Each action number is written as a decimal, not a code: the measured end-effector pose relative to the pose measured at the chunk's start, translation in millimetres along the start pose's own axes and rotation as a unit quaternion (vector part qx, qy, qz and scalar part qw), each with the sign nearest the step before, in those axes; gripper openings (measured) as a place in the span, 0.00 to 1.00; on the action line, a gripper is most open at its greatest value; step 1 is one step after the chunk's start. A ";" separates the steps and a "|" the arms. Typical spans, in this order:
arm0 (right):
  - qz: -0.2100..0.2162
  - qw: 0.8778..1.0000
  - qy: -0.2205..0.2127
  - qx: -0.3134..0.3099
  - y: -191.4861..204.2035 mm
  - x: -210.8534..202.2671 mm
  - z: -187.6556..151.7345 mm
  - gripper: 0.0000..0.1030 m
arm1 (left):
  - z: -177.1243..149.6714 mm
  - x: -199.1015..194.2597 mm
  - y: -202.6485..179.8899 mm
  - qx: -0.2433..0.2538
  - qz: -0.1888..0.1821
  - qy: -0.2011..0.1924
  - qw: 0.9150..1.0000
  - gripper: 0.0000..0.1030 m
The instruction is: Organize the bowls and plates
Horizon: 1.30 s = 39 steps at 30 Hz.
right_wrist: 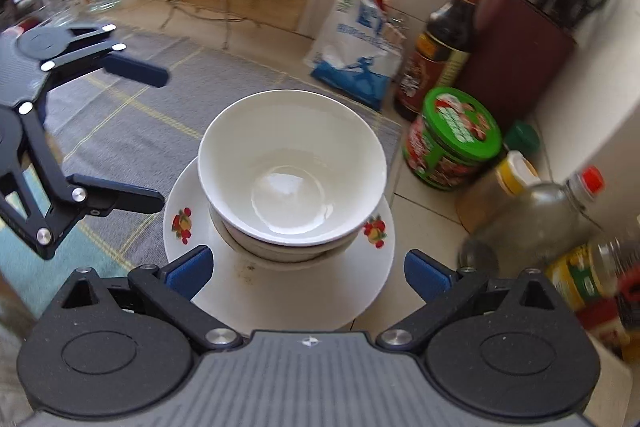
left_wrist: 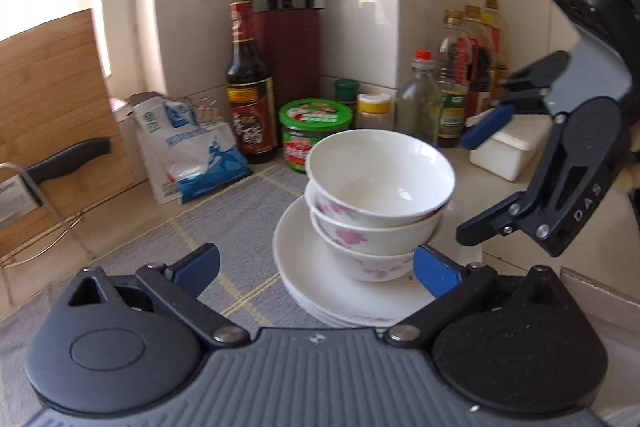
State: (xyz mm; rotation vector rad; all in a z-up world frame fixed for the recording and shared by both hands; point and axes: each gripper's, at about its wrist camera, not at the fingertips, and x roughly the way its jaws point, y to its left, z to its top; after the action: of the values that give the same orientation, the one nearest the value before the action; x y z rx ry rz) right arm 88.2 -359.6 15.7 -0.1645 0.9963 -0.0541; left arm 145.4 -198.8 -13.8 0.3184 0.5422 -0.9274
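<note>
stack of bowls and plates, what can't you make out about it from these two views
- Left wrist view: the white plate stack has its near edge hidden by the left gripper, so the plates cannot be counted.
- Right wrist view: the top white bowl covers the floral bowls under it; only rims show, count unclear.
- Right wrist view: the condiment bottles at the right edge are blurred, labels unreadable.

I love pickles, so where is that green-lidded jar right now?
In the right wrist view the green-lidded jar stands on the counter right of the stacked bowls, between the dark sauce bottle and a yellow-capped jar.
</note>
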 end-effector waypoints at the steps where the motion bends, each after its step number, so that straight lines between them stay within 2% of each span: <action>1: -0.018 0.999 -0.001 0.034 4.3 -5.7 -3.7 1.00 | -0.4 -4.5 1.0 -0.015 0.019 0.011 1.000 0.99; 3: -0.053 0.994 -0.004 0.095 11.5 -15.7 -11.9 1.00 | -0.7 -14.4 4.6 -0.051 0.038 0.025 0.998 0.99; 6: -0.101 0.979 -0.012 0.174 26.7 -30.4 -27.0 1.00 | 0.4 -26.3 9.9 -0.099 0.047 0.057 0.992 0.99; 9: -0.109 0.965 -0.026 0.238 36.8 -44.4 -37.7 1.00 | 0.0 -39.9 8.2 -0.106 0.055 0.065 0.991 0.99; 12: -0.115 0.955 -0.041 0.272 45.8 -58.1 -43.6 1.00 | 1.0 -49.6 5.6 -0.098 0.059 0.066 0.991 0.99; 20: -0.129 0.948 -0.061 0.284 58.9 -70.0 -45.4 1.00 | 7.0 -65.7 1.1 -0.089 0.064 0.055 0.992 0.99; 39: -0.128 0.948 -0.071 0.281 57.3 -73.7 -42.1 1.00 | 12.1 -69.9 0.8 -0.105 0.079 0.053 0.990 0.99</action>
State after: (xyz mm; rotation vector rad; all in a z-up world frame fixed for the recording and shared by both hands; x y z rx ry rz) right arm 11.2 -299.0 45.3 0.2259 0.7762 -0.5515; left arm 116.0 -157.6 35.9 0.2185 0.6966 -0.6963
